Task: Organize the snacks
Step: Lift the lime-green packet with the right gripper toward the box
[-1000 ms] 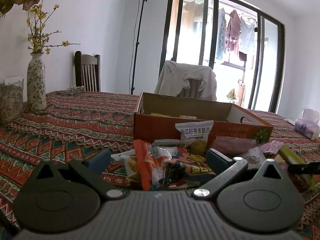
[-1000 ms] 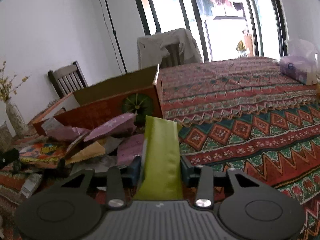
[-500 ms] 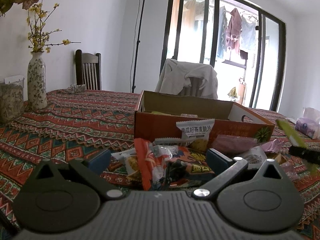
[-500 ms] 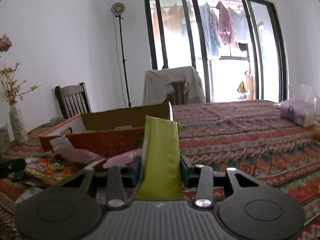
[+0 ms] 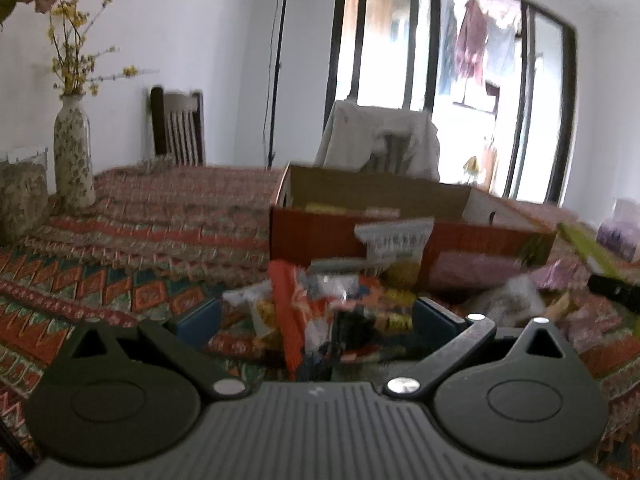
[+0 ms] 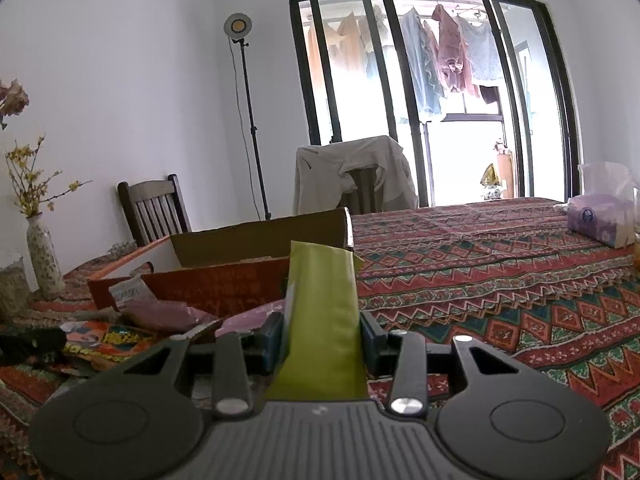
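My right gripper is shut on a long green snack packet, held above the patterned tablecloth and pointing toward the open orange cardboard box. In the left wrist view the same green packet shows at the far right edge. My left gripper stands open, fingers wide apart, low over a pile of mixed snack packets in front of the box. An orange-red packet sticks up between the fingers without either pad touching it. A white packet leans on the box front.
A flowered vase and a jar stand at the table's left. A tissue pack lies at the far right. Two chairs and a lamp stand are behind the table.
The right gripper has lifted the green packet off the pile and tipped upward, so more of the room shows. The left gripper has stayed over the pile; its view is blurred now.
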The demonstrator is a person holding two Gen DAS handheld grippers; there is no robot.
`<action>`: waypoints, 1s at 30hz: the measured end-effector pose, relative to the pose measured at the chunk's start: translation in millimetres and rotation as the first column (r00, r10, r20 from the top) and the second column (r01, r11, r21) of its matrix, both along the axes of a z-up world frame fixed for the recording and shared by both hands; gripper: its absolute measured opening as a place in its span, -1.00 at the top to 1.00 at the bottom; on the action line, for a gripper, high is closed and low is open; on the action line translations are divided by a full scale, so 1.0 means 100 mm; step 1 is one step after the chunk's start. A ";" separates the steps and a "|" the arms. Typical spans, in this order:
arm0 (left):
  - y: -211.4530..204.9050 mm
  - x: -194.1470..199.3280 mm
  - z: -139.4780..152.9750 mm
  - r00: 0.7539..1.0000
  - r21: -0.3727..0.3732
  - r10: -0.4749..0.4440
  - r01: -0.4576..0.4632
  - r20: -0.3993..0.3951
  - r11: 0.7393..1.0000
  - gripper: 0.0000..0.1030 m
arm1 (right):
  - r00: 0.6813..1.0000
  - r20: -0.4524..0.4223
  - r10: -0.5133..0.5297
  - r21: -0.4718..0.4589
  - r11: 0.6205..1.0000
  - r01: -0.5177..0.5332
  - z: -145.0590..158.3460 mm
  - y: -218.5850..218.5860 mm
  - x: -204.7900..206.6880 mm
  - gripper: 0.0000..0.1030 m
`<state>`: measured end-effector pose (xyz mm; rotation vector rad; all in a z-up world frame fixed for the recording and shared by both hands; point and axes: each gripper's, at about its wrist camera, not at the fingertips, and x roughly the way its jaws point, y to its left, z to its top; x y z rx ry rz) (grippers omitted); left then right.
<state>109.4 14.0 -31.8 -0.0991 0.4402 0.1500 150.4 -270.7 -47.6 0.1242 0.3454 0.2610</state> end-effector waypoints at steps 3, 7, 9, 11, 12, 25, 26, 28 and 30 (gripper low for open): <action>-0.02 0.04 -0.03 0.995 -0.046 -0.012 0.008 -0.102 0.999 -1.00 | 1.000 -0.005 0.001 0.020 1.000 -0.001 0.00 -0.03 0.01 0.24; -0.12 0.04 -0.13 0.977 -0.114 -0.067 0.044 -0.204 0.993 -1.00 | 1.000 0.002 0.009 0.036 0.999 -0.009 -0.01 -0.05 0.00 0.24; -0.23 0.04 -0.14 0.974 -0.072 -0.060 0.045 -0.218 0.996 -1.00 | 1.000 0.004 0.018 0.044 0.999 -0.018 -0.01 -0.05 0.00 0.24; -0.30 0.08 -0.13 0.969 -0.057 -0.055 0.043 -0.241 0.997 -1.00 | 1.000 0.010 0.021 0.054 0.998 -0.022 -0.01 -0.07 -0.01 0.23; -0.32 0.10 -0.13 0.967 -0.055 -0.052 0.039 -0.248 0.998 -1.00 | 1.000 0.014 0.024 0.059 0.998 -0.025 -0.01 -0.07 -0.01 0.23; -0.50 0.21 -0.08 0.954 -0.054 0.031 -0.049 -0.298 0.997 -1.00 | 0.996 0.063 0.065 0.094 0.993 -0.071 0.00 -0.12 -0.07 0.23; -0.52 0.22 -0.09 0.954 -0.049 0.032 -0.048 -0.297 0.998 -1.00 | 0.996 0.064 0.070 0.096 0.993 -0.075 0.00 -0.12 -0.07 0.23; -0.57 0.23 -0.10 0.952 -0.037 0.036 -0.050 -0.303 0.998 -1.00 | 0.995 0.067 0.073 0.099 0.992 -0.080 0.00 -0.12 -0.07 0.23; -0.60 0.23 -0.11 0.953 -0.030 0.035 -0.046 -0.302 0.998 -1.00 | 0.995 0.070 0.077 0.101 0.991 -0.083 0.00 -0.12 -0.07 0.23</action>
